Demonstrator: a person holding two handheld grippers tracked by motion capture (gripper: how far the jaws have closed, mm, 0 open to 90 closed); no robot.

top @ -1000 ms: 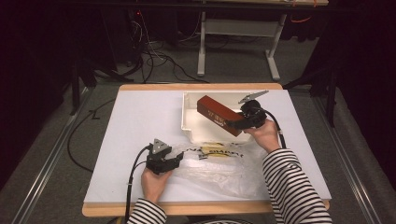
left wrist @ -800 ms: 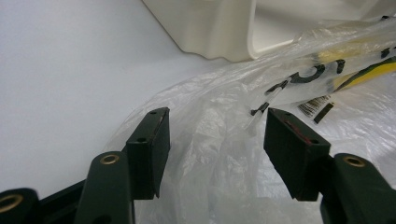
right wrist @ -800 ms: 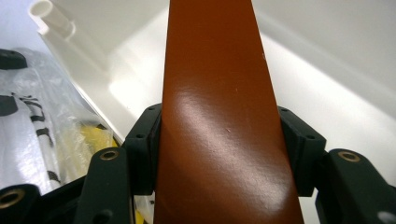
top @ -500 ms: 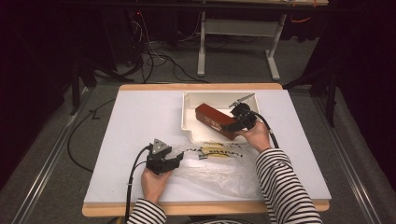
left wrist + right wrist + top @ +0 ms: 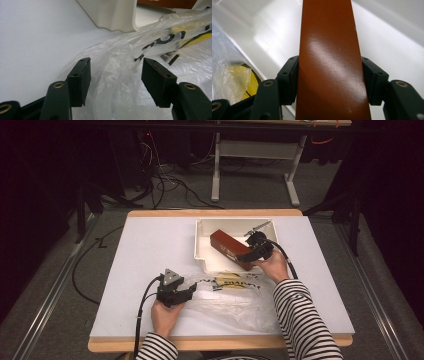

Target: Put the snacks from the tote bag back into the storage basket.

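Right gripper [image 5: 329, 75] jaws pinching red box [image 5: 329, 50]

Left gripper [image 5: 175, 290]: held in the left hand [image 5: 165, 314] low over the near part of the counter, pointing toward the right; its two black fingers [image 5: 79, 78] stand parted with a wide gap; left forearm in a striped sleeve enters from the bottom edge. Right gripper [image 5: 256, 249]: held in the right hand [image 5: 274, 266], reaching forward and pointing left; its fingers [image 5: 290, 78] press against both sides of a red-brown box [image 5: 330, 62]; right forearm, striped sleeve, angled up from the bottom right.
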